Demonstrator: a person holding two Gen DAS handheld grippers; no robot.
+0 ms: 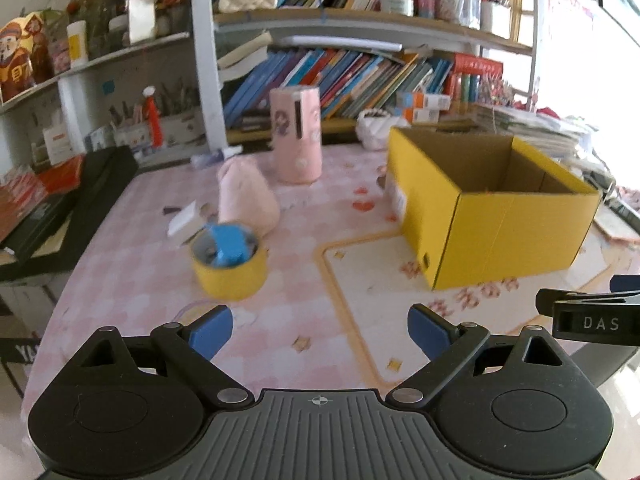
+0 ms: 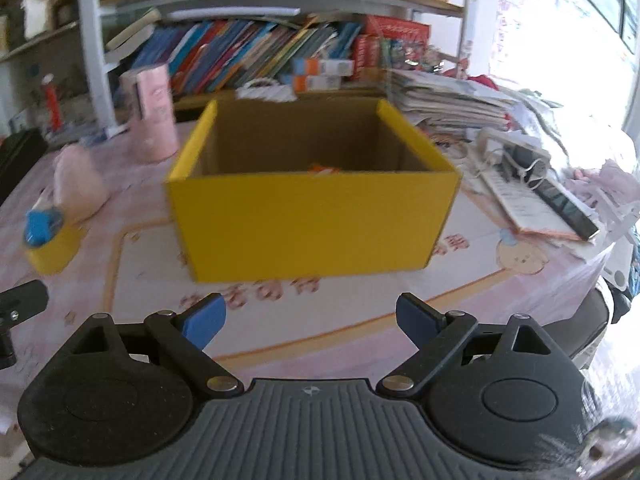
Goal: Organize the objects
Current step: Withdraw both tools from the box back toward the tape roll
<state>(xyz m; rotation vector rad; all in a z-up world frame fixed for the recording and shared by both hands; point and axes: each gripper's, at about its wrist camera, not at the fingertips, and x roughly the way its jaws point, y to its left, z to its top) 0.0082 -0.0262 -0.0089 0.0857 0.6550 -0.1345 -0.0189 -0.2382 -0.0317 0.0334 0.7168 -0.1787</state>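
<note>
An open yellow cardboard box (image 1: pixel 500 232) stands on the pink table; in the right wrist view (image 2: pixel 312 224) it is straight ahead, with something orange (image 2: pixel 325 169) just showing inside. A yellow tape roll (image 1: pixel 230 268) with a blue object (image 1: pixel 228 246) in it lies left of the box, also in the right wrist view (image 2: pixel 52 248). A pink pouch (image 1: pixel 246 196) and a pink cylinder (image 1: pixel 298 134) stand behind it. My left gripper (image 1: pixel 320 332) is open and empty, near the table's front. My right gripper (image 2: pixel 310 322) is open and empty in front of the box.
Bookshelves (image 1: pixel 340 76) full of books line the back. A black case (image 1: pixel 80 208) sits at the table's left edge. Stacked papers, cables and a notebook (image 2: pixel 532 200) crowd the right side. A small white card (image 1: pixel 186 220) lies by the pouch.
</note>
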